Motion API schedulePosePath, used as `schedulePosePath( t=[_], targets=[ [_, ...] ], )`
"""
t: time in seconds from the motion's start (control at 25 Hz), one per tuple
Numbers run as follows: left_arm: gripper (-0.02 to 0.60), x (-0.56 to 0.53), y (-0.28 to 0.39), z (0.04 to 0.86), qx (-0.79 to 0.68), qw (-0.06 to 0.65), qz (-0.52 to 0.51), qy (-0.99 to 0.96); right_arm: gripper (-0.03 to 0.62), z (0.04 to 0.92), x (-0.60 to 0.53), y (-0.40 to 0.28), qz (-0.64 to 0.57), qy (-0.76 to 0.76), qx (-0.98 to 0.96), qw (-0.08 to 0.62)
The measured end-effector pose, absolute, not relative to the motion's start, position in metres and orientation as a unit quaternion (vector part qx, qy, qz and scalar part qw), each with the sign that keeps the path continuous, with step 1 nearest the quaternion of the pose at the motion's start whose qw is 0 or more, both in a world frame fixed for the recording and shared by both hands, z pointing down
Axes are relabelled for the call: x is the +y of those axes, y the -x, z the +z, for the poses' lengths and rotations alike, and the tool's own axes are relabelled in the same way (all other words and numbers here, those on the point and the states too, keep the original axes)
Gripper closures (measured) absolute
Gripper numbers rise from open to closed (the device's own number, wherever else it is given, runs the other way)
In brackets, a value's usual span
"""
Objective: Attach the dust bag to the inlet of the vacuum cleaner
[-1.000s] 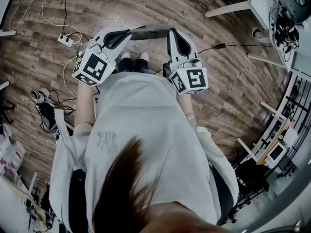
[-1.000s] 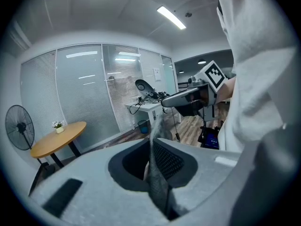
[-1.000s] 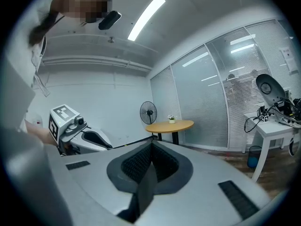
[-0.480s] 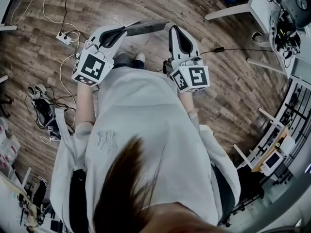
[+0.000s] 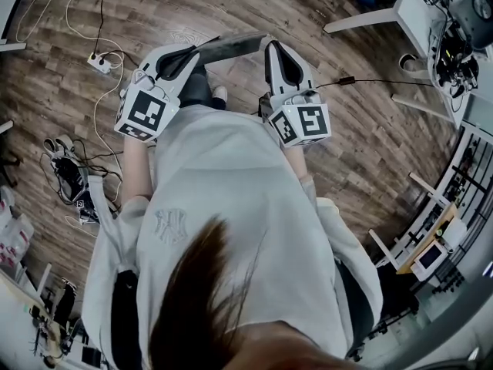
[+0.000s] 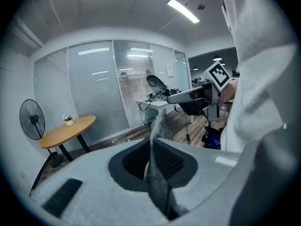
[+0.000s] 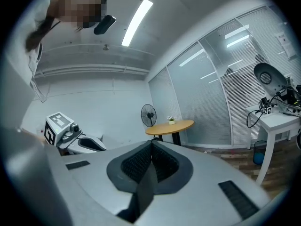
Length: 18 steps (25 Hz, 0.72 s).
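Left hand-held gripper is clamped on one end of the grey dust bag, with fabric standing up from between its nearly closed jaws. Right hand-held gripper is shut on the opposite end, where a thin dark edge shows between its jaws. The bag spans between the two, held in front of the person above the wooden floor, right of a white power strip.

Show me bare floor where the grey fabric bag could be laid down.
Bare brown wooden floor lies ahead, between the white power strip and the white table leg. Crowded on the left: tangled black cables.
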State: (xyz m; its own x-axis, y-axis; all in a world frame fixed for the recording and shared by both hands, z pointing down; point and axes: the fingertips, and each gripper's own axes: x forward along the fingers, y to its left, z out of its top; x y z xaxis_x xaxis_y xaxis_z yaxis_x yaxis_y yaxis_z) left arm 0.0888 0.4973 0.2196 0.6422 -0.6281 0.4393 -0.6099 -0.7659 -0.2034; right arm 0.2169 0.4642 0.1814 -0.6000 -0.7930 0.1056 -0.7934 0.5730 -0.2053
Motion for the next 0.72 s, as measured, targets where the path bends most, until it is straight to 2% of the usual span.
schedulePosePath(
  t=[0.28, 0.72],
  targets=[
    [0.542, 0.441, -0.076, 0.221, 0.325, 0.018, -0.242, 0.914, 0.591, 0.185, 0.411, -0.207, 0.127, -0.466, -0.876, -0.006],
    [0.543, 0.326, -0.012, 0.220, 0.305, 0.018, -0.251, 0.919, 0.591, 0.164, 0.290, -0.141, 0.112, -0.487, -0.866, -0.015]
  ],
)
